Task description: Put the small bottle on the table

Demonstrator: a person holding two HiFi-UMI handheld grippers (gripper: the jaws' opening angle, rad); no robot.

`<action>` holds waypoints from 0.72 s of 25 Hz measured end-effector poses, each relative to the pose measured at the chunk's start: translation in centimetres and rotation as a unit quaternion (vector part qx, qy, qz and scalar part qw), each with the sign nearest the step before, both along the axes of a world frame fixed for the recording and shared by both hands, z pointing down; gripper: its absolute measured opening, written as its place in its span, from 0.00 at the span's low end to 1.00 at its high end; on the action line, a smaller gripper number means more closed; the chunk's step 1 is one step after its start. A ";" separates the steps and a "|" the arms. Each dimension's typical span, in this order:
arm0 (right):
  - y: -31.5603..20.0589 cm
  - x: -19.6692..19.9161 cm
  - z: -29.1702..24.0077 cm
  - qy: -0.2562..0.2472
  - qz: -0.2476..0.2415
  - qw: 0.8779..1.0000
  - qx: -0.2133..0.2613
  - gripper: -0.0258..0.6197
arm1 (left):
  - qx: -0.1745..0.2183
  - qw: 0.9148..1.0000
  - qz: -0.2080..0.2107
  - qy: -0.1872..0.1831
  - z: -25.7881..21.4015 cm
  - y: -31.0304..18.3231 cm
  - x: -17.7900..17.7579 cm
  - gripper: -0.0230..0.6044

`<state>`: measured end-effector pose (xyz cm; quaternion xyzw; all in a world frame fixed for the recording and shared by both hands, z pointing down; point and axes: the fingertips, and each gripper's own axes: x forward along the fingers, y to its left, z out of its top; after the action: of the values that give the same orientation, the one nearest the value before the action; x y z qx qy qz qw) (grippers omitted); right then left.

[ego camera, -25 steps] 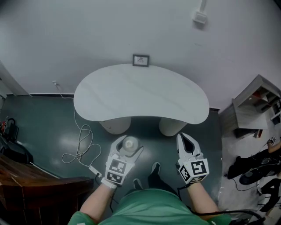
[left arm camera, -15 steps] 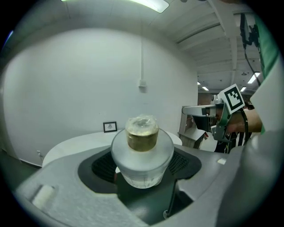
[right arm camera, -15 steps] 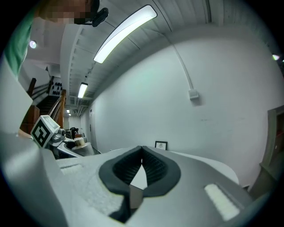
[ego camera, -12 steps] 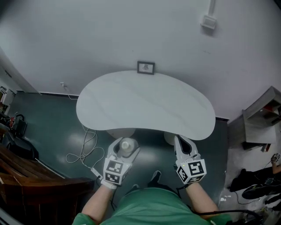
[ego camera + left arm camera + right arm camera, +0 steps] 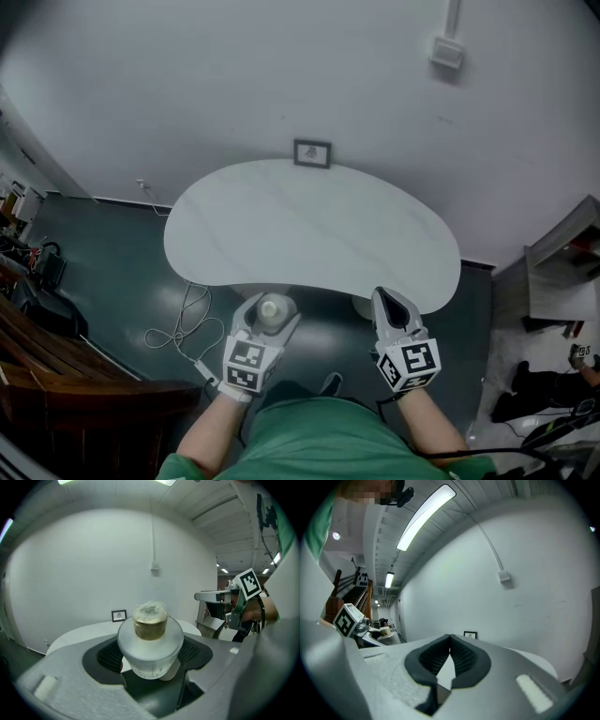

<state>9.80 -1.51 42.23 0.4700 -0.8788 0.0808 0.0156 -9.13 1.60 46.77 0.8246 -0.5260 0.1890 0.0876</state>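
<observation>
A small clear bottle with a brownish cap stands upright between the jaws of my left gripper, which is shut on it. It hangs just before the near edge of the white kidney-shaped table, above the floor. My right gripper is beside it to the right, at the table's near edge, shut with nothing between its dark pads. In the left gripper view the bottle fills the middle, with the table behind it.
A small framed picture leans on the wall at the table's far edge. A white cable lies looped on the dark floor at the left. A wooden bench is at the lower left, shelving at the right.
Both grippers and the bottle have come forward toward the table's near edge; the table now sits closer in the head view. The grip on the bottle is unchanged.
</observation>
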 end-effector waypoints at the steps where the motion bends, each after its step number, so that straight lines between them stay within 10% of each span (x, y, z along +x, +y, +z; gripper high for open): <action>1: -0.2 0.2 0.0 -0.001 0.000 1.000 0.000 0.04 | -0.001 1.000 0.001 -0.001 0.0 -0.2 0.2 0.58; 18: -4.7 1.1 1.0 0.009 0.047 0.999 -0.014 0.04 | -0.010 0.999 0.046 -0.009 2.3 -7.3 0.5 0.58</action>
<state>10.90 -6.17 43.23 0.5112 -0.8544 0.0895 0.0259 -8.60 -5.73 49.11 0.8450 -0.4867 0.2056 0.0827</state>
